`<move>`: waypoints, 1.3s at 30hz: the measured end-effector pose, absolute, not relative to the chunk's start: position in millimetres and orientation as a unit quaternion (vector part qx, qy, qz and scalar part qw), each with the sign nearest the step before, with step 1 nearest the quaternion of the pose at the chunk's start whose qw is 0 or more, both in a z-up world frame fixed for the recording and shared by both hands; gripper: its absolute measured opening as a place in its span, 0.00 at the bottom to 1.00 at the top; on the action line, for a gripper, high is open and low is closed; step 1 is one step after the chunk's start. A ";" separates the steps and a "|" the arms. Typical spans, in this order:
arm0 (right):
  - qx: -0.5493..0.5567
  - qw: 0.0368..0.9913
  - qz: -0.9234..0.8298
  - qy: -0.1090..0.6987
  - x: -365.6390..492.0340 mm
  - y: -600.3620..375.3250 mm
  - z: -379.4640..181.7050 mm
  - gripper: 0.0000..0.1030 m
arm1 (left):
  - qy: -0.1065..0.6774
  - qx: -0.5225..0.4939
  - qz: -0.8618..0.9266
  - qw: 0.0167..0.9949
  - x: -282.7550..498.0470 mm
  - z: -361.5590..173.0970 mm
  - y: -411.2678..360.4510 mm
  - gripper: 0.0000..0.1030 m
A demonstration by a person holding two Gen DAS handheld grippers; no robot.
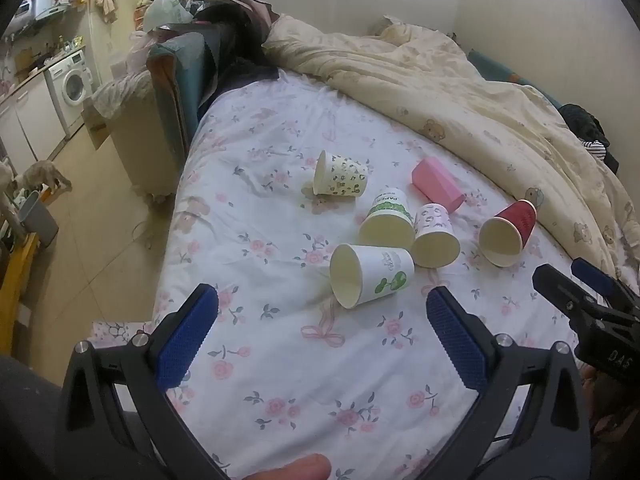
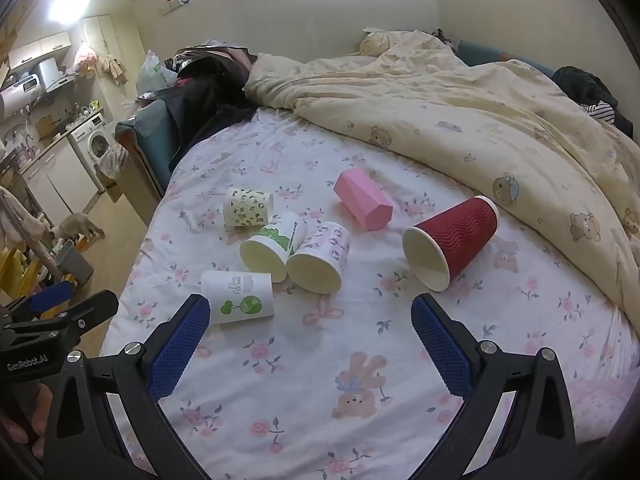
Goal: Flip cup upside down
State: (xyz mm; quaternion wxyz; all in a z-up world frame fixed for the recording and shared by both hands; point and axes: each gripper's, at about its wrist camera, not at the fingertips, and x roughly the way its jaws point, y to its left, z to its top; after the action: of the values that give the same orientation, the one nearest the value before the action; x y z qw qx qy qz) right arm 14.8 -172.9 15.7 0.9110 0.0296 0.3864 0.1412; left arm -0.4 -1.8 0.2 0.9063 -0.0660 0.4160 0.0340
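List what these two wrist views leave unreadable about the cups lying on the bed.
- White paper cup with green tree print: its mouth faces away in the right wrist view.
- Pink faceted plastic cup: left wrist view shows no opening.
- Leopard-print paper cup: its print is too small.
- Left gripper base: cut off by the edge.

The left gripper (image 1: pixel 322 302) has black, ribbed-out arms shaped like a wide fork, each tipped with a blue pad (image 1: pixel 185 338) of fine cross-hatched texture, and round silver screws (image 1: pixel 139 339) at the joints. The right gripper (image 2: pixel 310 310) is built alike — blue textured pads (image 2: pixel 179 345), silver screws (image 2: pixel 133 348). White lettering "GenRobot.AI" (image 2: pixel 27 365) marks one black body. Bare skin of a finger (image 1: pixel 294 467) shows below.
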 end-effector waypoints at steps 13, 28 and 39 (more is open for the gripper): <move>0.030 0.911 0.141 0.387 14.3 -172.6 16.8 1.00 | 0.417 -0.064 0.035 0.906 -1.0 0.5 0.5 1.00; 0.028 0.910 0.141 0.388 14.4 -172.7 15.2 1.00 | 0.415 -0.062 0.037 0.907 -1.1 0.7 1.3 1.00; 0.026 0.917 0.131 0.376 12.1 -173.7 19.2 1.00 | 0.416 -0.062 0.038 0.906 -0.2 2.3 3.5 1.00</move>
State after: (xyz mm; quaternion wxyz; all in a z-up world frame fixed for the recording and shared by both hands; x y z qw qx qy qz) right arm 12.1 -173.7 19.2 0.9169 0.0260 0.3760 0.1312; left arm -0.2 3.5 2.3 0.9062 -0.0625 0.4165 0.0376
